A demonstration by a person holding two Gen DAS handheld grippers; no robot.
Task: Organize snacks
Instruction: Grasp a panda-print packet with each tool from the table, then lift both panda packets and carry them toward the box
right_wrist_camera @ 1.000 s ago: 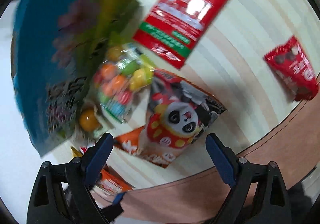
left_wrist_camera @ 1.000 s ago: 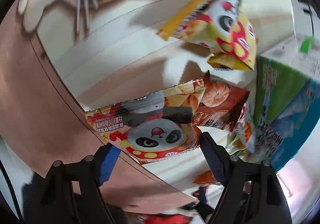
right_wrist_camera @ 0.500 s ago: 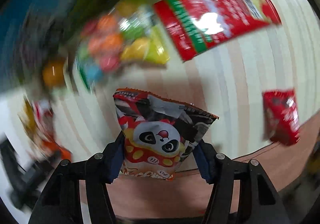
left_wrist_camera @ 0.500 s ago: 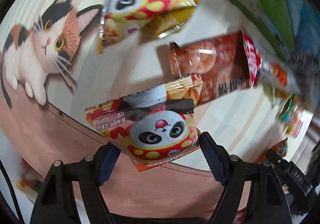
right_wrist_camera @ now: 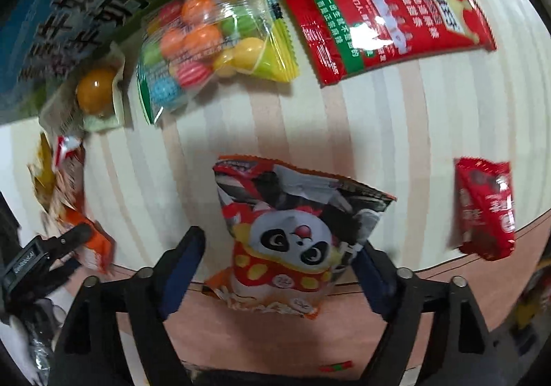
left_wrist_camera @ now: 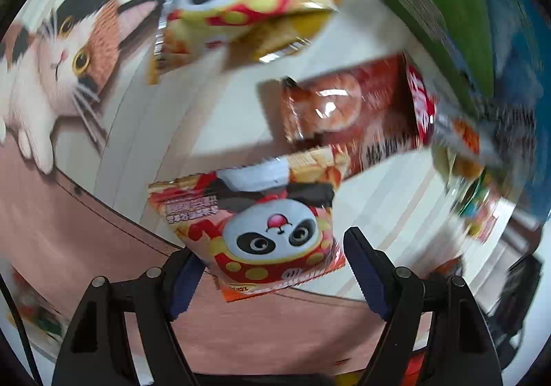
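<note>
Right gripper (right_wrist_camera: 279,269) jaws just reopened, black panda packet (right_wrist_camera: 292,234) loose between them

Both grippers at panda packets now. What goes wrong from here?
1. The left gripper holds the orange panda packet by its lower end only; it may twist or slip.
2. The right gripper jaws have just been opening with the black panda packet between them, nearer one side; reclosing may grab it off-centre.
</note>
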